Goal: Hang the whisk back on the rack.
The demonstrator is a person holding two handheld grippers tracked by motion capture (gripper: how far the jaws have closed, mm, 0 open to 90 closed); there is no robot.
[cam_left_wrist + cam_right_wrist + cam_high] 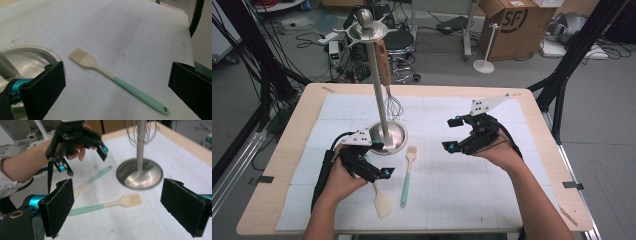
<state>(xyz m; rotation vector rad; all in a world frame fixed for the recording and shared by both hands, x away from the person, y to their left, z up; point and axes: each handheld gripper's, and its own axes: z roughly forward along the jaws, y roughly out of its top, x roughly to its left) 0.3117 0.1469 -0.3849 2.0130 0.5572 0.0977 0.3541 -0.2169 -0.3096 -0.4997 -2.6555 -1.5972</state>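
A steel utensil stand (387, 136) stands on the white mat, and a wooden-handled whisk (388, 82) hangs from its top ring. Right of the base lies a pastry brush (407, 176) with a mint handle. Beside it lies a cream spatula (382, 201), whose handle runs under my left hand. My left gripper (382, 159) hovers open just in front of the base, above the spatula's handle. The left gripper view shows the brush (112, 77) lying between its spread jaws. My right gripper (452, 133) is held open to the right, pointing at the stand (140, 173) and the brush (107, 205).
The white grid mat (472, 190) covers most of the wooden table (287, 150). On the floor beyond are a cardboard box (517, 25), cables and a stool. Black frame poles (572, 55) rise at the table's far right and left.
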